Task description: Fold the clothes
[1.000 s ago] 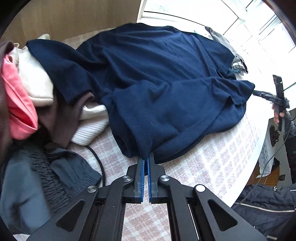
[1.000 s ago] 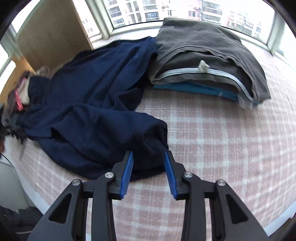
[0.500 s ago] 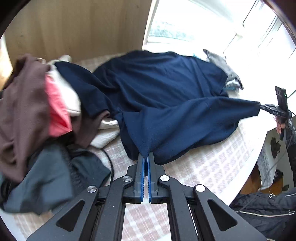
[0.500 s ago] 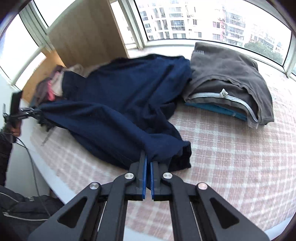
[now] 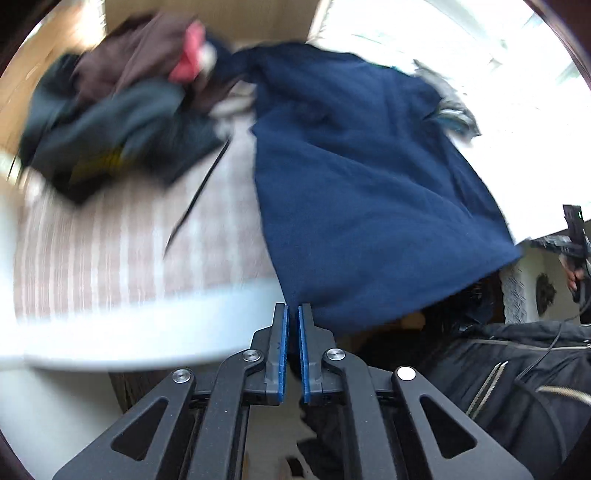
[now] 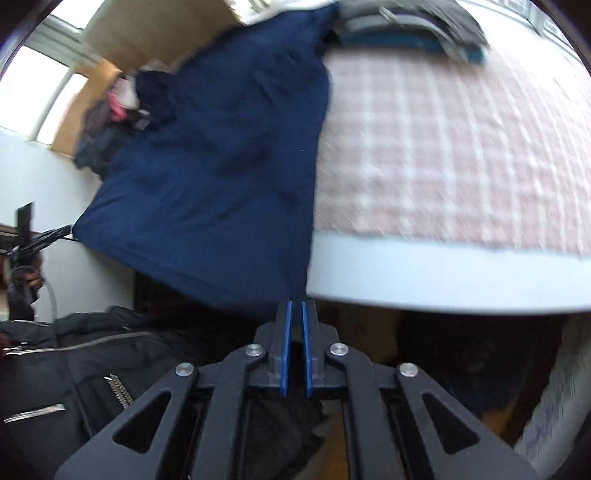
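Observation:
A navy shirt (image 5: 369, 184) hangs stretched off the table's front edge, its lower hem taut between my two grippers. My left gripper (image 5: 291, 306) pinches one hem corner; its jaws are opening a little with the cloth still between the pads. My right gripper (image 6: 296, 302) is shut on the other hem corner of the navy shirt (image 6: 221, 166). Both grippers point steeply down, beyond the table edge. The right gripper (image 5: 574, 240) shows at the far right of the left wrist view, and the left gripper (image 6: 44, 236) at the far left of the right wrist view.
A pink-checked cloth (image 6: 443, 147) covers the white-edged table (image 5: 147, 321). A heap of unfolded clothes (image 5: 122, 103) lies at the far left, a black cable (image 5: 195, 199) beside it. A folded grey and teal stack (image 6: 413, 29) sits at the back. A black jacket (image 5: 498, 369) is below.
Both grippers pulled back and up over the table edge, dragging the navy shirt flat and taut. The right gripper, open a second ago, closed on the hem corner.

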Tool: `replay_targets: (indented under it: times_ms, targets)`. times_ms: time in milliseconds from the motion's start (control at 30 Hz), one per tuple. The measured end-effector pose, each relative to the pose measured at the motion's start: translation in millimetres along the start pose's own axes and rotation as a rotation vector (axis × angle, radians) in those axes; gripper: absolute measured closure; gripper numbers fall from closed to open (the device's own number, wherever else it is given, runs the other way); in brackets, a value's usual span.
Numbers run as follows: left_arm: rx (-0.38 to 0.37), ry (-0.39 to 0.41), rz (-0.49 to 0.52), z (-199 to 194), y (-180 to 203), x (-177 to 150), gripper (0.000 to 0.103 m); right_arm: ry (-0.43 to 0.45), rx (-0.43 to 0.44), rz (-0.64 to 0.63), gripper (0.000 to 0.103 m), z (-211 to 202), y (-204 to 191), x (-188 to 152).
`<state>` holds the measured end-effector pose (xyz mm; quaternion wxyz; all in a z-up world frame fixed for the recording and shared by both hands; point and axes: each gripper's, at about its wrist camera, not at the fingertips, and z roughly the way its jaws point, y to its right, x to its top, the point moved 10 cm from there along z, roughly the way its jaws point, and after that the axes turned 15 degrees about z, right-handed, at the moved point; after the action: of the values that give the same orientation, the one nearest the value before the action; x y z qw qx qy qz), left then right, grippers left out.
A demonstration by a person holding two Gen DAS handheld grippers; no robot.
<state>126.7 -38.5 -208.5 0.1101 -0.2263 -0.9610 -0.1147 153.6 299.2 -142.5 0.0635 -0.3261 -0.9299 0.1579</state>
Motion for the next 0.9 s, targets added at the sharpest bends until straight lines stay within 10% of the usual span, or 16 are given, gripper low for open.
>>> replay_targets:
  times_ms: [167,300,500,700,900]
  targets:
    - [0.178,-0.027,0.076,-9,-34,34,0.098,0.147,-0.062,-0.069,0.095,-30,-14,68]
    - [0.201,0.072,0.254,-4,-44,156,0.092,0.287,-0.064,-0.219,0.078,-40,-79,164]
    - [0.200,0.189,0.421,48,-60,344,0.092,0.400,-0.092,-0.333,0.077,-13,-158,310]
    - [0.211,0.145,0.428,128,-100,455,0.091,0.392,-0.095,-0.273,0.077,29,-174,432]
    - [0.120,0.070,0.343,190,-121,461,0.093,0.195,-0.029,-0.293,0.077,113,-193,467]
